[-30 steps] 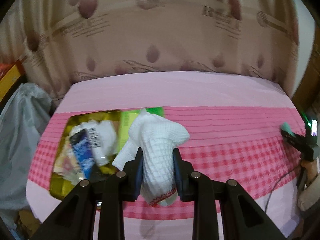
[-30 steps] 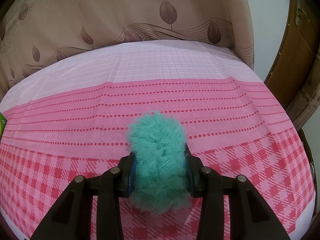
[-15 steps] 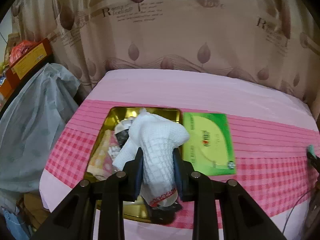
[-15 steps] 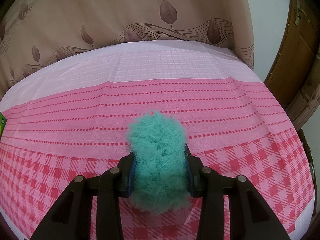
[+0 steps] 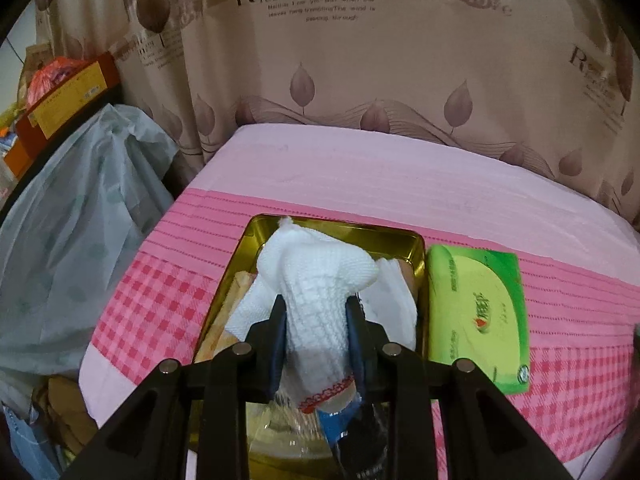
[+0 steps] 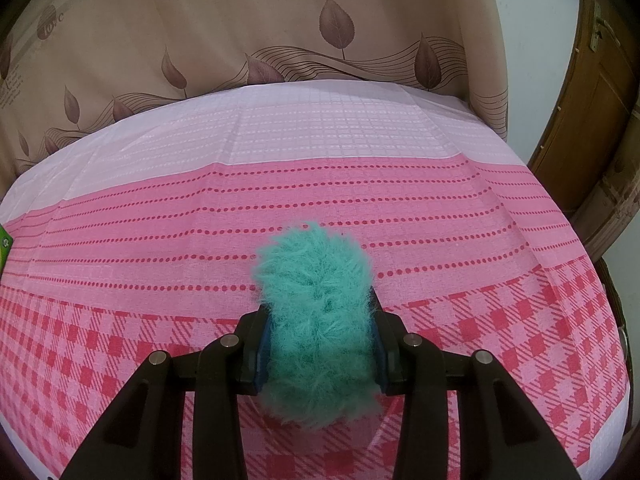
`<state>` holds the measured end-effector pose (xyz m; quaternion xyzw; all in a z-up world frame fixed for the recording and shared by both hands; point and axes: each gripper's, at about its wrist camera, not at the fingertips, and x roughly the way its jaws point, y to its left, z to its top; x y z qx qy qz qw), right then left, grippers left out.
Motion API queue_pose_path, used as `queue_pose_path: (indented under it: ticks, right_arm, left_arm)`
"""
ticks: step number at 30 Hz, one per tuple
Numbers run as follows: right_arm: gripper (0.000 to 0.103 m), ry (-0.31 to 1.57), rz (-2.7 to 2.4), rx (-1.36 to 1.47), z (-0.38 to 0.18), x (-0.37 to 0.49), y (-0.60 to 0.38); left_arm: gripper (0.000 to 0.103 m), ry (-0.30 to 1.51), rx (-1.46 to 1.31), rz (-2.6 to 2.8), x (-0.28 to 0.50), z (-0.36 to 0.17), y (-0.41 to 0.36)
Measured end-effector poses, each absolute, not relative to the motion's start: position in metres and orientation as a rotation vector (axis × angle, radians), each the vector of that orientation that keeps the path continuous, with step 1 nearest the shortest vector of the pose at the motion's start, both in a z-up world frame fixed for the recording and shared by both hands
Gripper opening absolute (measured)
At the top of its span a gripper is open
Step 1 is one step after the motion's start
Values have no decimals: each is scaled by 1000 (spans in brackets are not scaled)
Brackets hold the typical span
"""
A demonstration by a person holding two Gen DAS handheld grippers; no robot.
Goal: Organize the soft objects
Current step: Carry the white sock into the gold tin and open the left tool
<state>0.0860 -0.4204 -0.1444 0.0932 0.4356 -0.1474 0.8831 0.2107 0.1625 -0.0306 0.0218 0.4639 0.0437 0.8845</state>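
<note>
My left gripper [image 5: 316,336] has its fingers clamped on a white knitted sock [image 5: 316,296], pinched across its ribbed leg, with the foot flopping forward in the centre of the frame. It feels like nothing: light, limp, easily squashed, so a mid-body pinch holds it well and there is nothing to break. I hold it above the gold tin [image 5: 400,240], which already carries white cloth and some wrappers (what lies beneath them I cannot tell). A green tissue pack [image 5: 476,316] lies just beside the tin, right of centre.

My right gripper [image 6: 318,340] is closed on a teal fluffy ball [image 6: 316,312] at lower centre, its fur bulging past both fingers; springy and weightless, I judge. That hand is level above the pink checked tablecloth [image 6: 480,240], pointing towards the curtain [image 6: 280,20].
</note>
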Motion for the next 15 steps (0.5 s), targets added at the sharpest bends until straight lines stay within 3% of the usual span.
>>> queue_pose_path:
  ticks: [7,15]
  right_arm:
    - [38,907,-308,192,-144,86,-421]
    - [38,907,-309,191,-144,86,-421]
  left_arm:
    - [28,986,66,84,233,-39,157]
    - [39,1018,53,72,245,-53,154]
